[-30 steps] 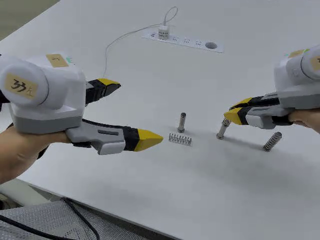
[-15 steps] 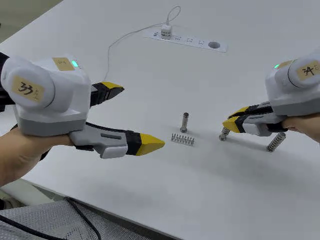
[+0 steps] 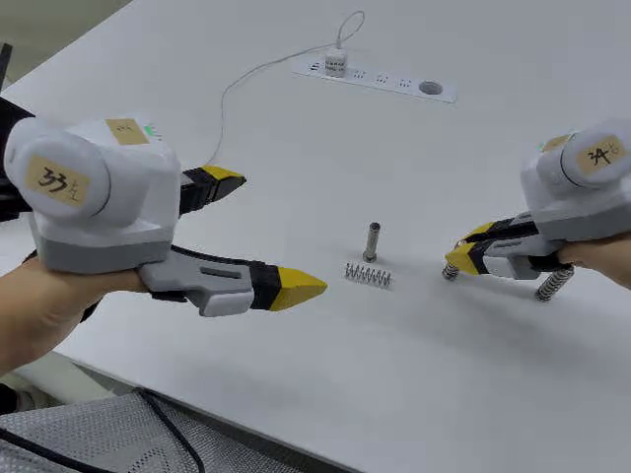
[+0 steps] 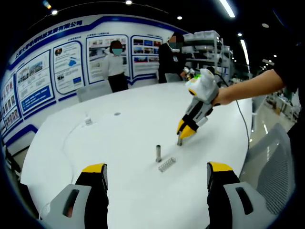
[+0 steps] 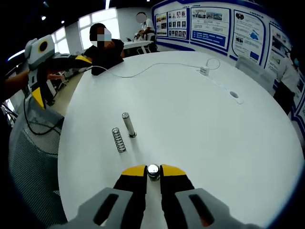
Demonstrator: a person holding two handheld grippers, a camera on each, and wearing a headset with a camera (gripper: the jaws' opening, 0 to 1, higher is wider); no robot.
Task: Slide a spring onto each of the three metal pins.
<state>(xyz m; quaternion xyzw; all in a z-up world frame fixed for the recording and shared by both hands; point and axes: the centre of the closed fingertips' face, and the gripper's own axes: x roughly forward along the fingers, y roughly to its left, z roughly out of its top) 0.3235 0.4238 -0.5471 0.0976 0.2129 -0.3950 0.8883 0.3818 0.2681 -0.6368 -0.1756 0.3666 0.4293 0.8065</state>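
A bare metal pin (image 3: 372,241) stands upright mid-table, with a loose spring (image 3: 368,275) lying just in front of it. To the right, my right gripper (image 3: 459,260) is shut on a spring-wrapped pin (image 3: 451,270) whose foot is at the table. In the right gripper view the jaws pinch that pin's head (image 5: 153,171), with the bare pin (image 5: 127,124) and loose spring (image 5: 118,140) ahead. A second spring-wrapped pin (image 3: 552,284) leans under the right hand. My left gripper (image 3: 261,232) hovers open and empty left of the spring; its view shows the pin (image 4: 158,153) and spring (image 4: 167,164).
A white power strip (image 3: 380,79) with a plugged-in charger (image 3: 336,63) and a trailing cable lies at the far side of the white table (image 3: 296,394). The table's near edge runs along the bottom left, above a grey mesh chair (image 3: 89,439). People stand beyond the table.
My right gripper has come down closer to the table with the spring-wrapped pin in its jaws. The left gripper has held its place, still open.
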